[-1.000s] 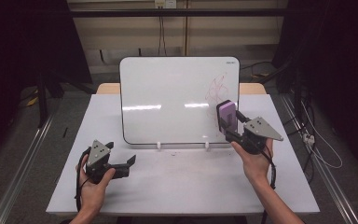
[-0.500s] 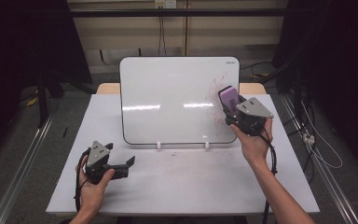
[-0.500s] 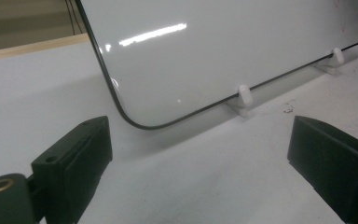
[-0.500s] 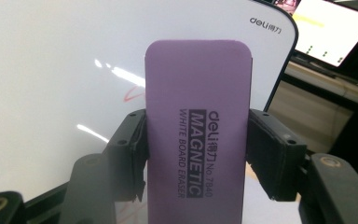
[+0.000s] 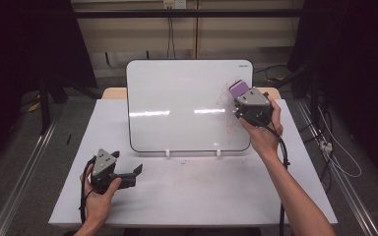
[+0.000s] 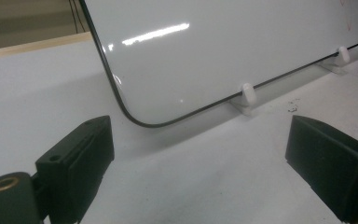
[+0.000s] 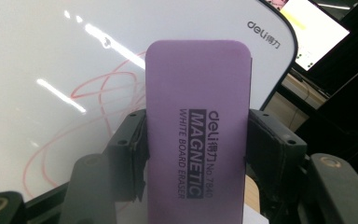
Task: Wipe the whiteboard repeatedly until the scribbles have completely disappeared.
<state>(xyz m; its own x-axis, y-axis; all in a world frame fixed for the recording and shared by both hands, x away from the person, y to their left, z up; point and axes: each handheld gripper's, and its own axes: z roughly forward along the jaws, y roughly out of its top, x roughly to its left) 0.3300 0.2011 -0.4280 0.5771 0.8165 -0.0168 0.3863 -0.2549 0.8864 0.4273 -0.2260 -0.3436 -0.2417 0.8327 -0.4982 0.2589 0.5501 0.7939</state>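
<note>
Purple deli "MAGNETIC WHITE BOARD ERASER" [image 7: 198, 126] sits pinched in right claw [image 7: 196, 140]; left claw [image 6: 200, 163] spread.

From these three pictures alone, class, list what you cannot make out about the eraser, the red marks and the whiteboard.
- Purple eraser: its wiping face is turned away in the right gripper view; the right tongs cover its sides.
- Whether it touches the whiteboard: the high view is too small to tell.
- Red scribble: partly behind the eraser; faint in the high view.
- Whiteboard: its top is cut off in the left gripper view, between the open left tongs.
</note>
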